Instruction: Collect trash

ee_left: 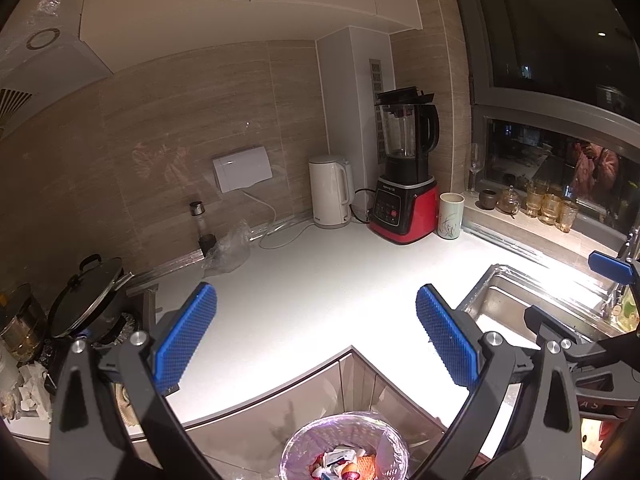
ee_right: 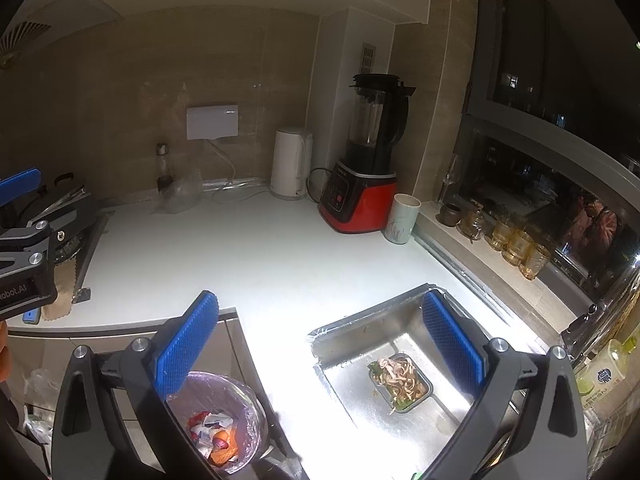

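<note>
A bin lined with a clear bag (ee_left: 346,446) stands on the floor below the counter corner, holding wrappers and orange peel; the right wrist view shows the same bin (ee_right: 218,424) at lower left. My left gripper (ee_left: 316,336) hangs open above the counter edge, nothing between its blue pads. My right gripper (ee_right: 320,344) is open too, over the counter and sink (ee_right: 360,320), empty. A metal tray of food scraps (ee_right: 402,382) lies in the sink. A crumpled clear plastic bag (ee_left: 230,250) sits on the counter by the wall.
At the back stand a white kettle (ee_left: 330,192), a red blender (ee_left: 404,172) and a cup (ee_left: 451,216). Glasses (ee_left: 550,206) line the window sill. A lidded pan (ee_left: 86,300) sits on the stove at left. The white counter (ee_left: 320,280) lies between.
</note>
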